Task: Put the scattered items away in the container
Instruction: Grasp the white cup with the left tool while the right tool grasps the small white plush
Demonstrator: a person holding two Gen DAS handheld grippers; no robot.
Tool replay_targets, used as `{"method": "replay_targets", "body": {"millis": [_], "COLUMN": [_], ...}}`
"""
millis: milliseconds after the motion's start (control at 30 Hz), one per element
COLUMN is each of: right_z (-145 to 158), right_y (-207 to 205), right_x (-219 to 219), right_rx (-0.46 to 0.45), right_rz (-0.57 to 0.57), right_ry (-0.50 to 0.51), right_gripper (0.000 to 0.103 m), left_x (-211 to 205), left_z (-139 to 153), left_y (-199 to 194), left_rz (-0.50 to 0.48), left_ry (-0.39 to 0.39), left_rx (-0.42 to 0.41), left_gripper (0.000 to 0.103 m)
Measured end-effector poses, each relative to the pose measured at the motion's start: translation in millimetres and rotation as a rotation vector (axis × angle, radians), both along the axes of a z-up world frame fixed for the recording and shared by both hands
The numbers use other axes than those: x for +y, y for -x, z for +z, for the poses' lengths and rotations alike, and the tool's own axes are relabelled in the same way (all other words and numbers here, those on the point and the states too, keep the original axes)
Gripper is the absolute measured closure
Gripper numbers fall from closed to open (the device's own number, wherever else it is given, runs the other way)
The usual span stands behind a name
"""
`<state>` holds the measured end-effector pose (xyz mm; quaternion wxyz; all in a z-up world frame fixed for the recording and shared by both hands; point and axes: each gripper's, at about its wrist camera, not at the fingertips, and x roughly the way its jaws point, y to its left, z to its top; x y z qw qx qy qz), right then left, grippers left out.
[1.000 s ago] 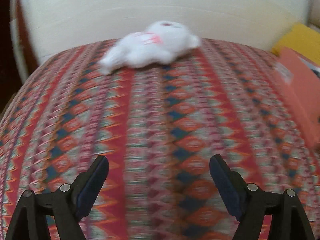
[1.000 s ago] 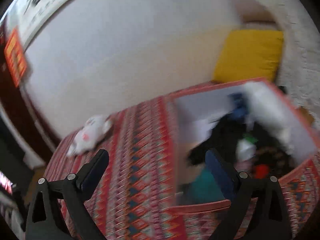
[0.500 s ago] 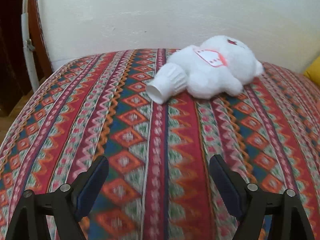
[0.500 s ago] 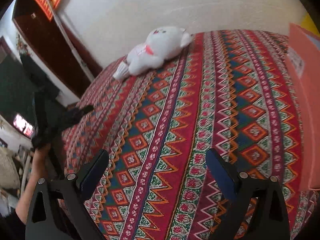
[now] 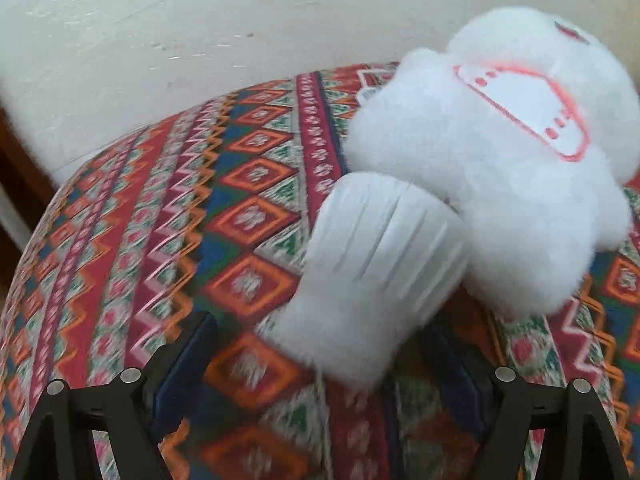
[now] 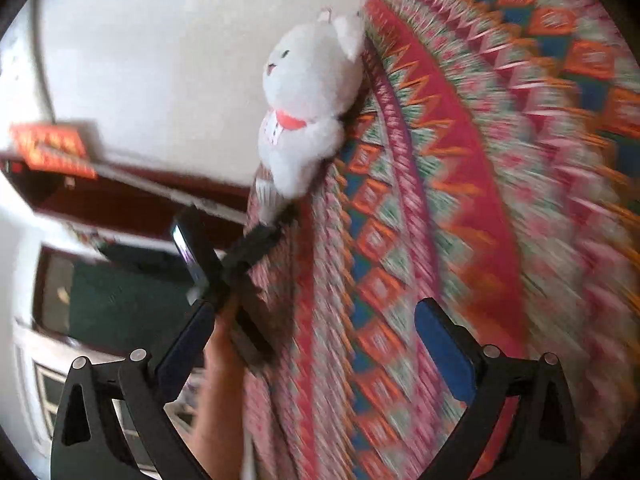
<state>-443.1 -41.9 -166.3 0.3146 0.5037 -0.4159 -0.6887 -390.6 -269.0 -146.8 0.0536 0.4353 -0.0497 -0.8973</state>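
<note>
A white plush cat (image 5: 500, 168) with a pink-edged bib and a ribbed white base (image 5: 372, 276) lies on the patterned bedspread (image 5: 224, 240) by the cream wall. My left gripper (image 5: 320, 364) is open, its jaws on either side of the ribbed base, not closed on it. In the right wrist view, tilted and blurred, the same plush (image 6: 308, 92) lies far ahead with the left gripper (image 6: 276, 224) at its base. My right gripper (image 6: 316, 340) is open and empty above the bedspread. The container is not in view.
The cream wall (image 5: 200, 20) stands right behind the plush. The bed's left edge drops off near a dark wooden door frame (image 6: 120, 196) with a red sign (image 6: 52, 148). The person's arm (image 6: 220, 392) holds the left gripper.
My left gripper has moved forward until the plush's ribbed base sits between its open jaws. The right wrist view has rolled and swung toward the plush.
</note>
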Motion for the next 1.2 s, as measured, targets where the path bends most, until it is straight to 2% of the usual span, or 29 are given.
{"method": "replay_targets", "body": {"millis": [33, 67, 100, 133, 233, 333, 367, 400, 467, 533, 567, 633, 700, 867, 933, 967, 1033, 1067, 1100, 1133, 1167, 1200], "right_z": [-2, -6, -9, -12, -13, -8, -7, -7, -13, -9, -7, -4, -3, 7, 12, 17, 25, 28, 29, 29, 30, 32], "right_y": [12, 28, 42, 54, 89, 113, 119, 124, 127, 117, 107, 86, 51, -39, -71, -91, -130, -144, -158, -166, -173, -176], "right_x": [-11, -25, -38, -50, -85, -113, -121, -129, -132, -118, -106, -83, -53, 6, 22, 30, 45, 50, 55, 58, 60, 61], "right_rx": [-0.005, -0.013, -0.021, -0.026, -0.001, 0.078, 0.105, 0.126, 0.111, 0.100, 0.093, 0.090, 0.070, 0.040, 0.028, 0.026, 0.029, 0.034, 0.037, 0.032, 0.024, 0.027], "right_rz": [-0.006, -0.014, -0.025, -0.036, -0.082, -0.156, -0.172, -0.161, -0.134, -0.143, -0.143, -0.134, -0.101, -0.002, 0.035, 0.057, 0.098, 0.112, 0.126, 0.137, 0.148, 0.157], "right_ry": [0.005, 0.004, 0.000, -0.003, -0.036, -0.123, -0.163, -0.207, -0.199, -0.171, -0.163, -0.167, -0.195, -0.262, -0.289, -0.305, -0.336, -0.344, -0.348, -0.350, -0.349, -0.352], "right_gripper": [0.001, 0.001, 0.001, 0.001, 0.001, 0.001, 0.017, 0.052, 0.054, 0.055, 0.055, 0.056, 0.057, 0.057, 0.057, 0.057, 0.057, 0.057, 0.057, 0.057, 0.057, 0.057], "left_x": [0, 0, -2, -4, -14, -32, -35, -35, -32, -28, -29, -33, -24, 11, 27, 34, 39, 37, 35, 32, 28, 24], "left_z": [-1, -2, -2, -3, -6, -7, -8, -7, -7, -8, -8, -10, -11, -10, -2, 5, 18, 25, 31, 38, 45, 51], "left_y": [2, 4, 4, 3, -4, -7, -7, -6, -7, -13, -19, -40, -73, -146, -170, -183, -196, -196, -195, -195, -193, -186], "left_rz": [-0.009, -0.022, -0.047, -0.069, -0.082, -0.082, -0.082, -0.081, -0.078, -0.061, -0.054, -0.028, -0.020, -0.036, -0.050, -0.052, -0.017, 0.018, 0.054, 0.089, 0.120, 0.146], "left_ry": [-0.010, -0.028, -0.074, -0.119, -0.233, -0.368, -0.391, -0.394, -0.375, -0.367, -0.395, -0.448, -0.453, -0.362, -0.310, -0.288, -0.226, -0.198, -0.169, -0.147, -0.153, -0.172], "left_rx": [0.013, 0.026, 0.035, 0.046, 0.078, 0.101, 0.104, 0.103, 0.101, 0.094, 0.090, 0.088, 0.080, 0.022, -0.024, -0.037, -0.008, 0.018, 0.044, 0.072, 0.108, 0.141], "left_gripper": [0.017, 0.023, 0.041, 0.047, 0.047, 0.047, 0.047, 0.047, 0.048, 0.051, 0.051, 0.051, 0.052, 0.052, 0.062, 0.071, 0.071, 0.061, 0.033, 0.021, 0.013, 0.013]}}
